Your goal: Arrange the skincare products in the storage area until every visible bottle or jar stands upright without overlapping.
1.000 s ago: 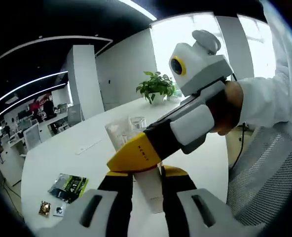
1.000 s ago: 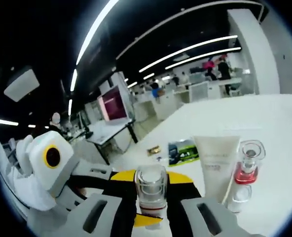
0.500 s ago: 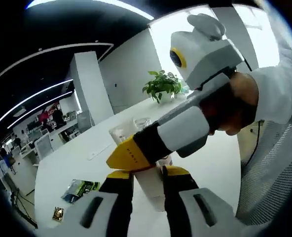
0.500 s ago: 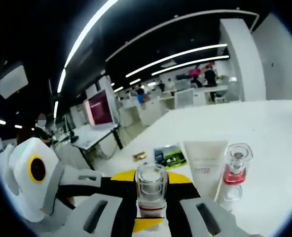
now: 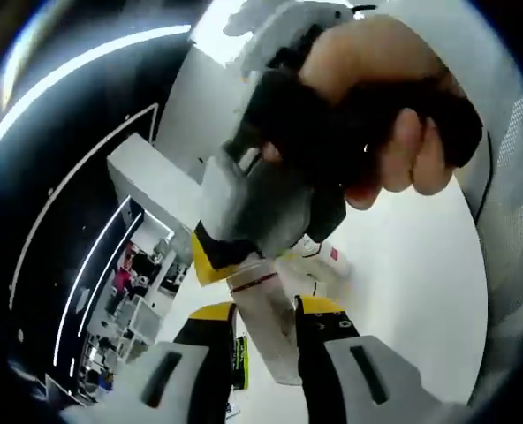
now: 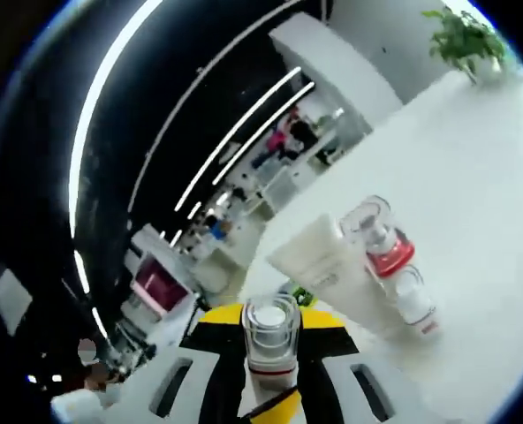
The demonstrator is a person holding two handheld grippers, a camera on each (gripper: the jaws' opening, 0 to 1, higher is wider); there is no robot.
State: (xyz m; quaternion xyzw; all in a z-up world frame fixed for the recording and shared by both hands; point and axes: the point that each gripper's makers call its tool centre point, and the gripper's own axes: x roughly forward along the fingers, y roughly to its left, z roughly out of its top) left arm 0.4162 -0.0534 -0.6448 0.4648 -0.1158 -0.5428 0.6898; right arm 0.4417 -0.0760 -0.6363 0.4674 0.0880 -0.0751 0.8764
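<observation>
Bottle with a clear cap and a red band sits between the right gripper's yellow-tipped jaws, which are closed onto it, cap pointing away from the camera; in the left gripper view the same bottle runs up between the left gripper's jaws, though whether those jaws actually press on it or merely flank it I cannot tell. The right gripper crosses that view from above with the person's hand wrapped round its handle, so the two tools are crowded close together around one item. By my reading the step in hand is carrying or passing this bottle before standing it down on the white table. On that table, in the right gripper view, a cream tube and a pump bottle with a red collar stand touching side by side; they appear tilted, but the camera itself is rolled, so their true posture is uncertain. The next move calls for a bare patch of table beside those two, setting the held bottle base-down and apart from them. The main obstacle is the closeness of the grippers themselves and the risk of nudging the standing pair. A potted plant sits far off.
</observation>
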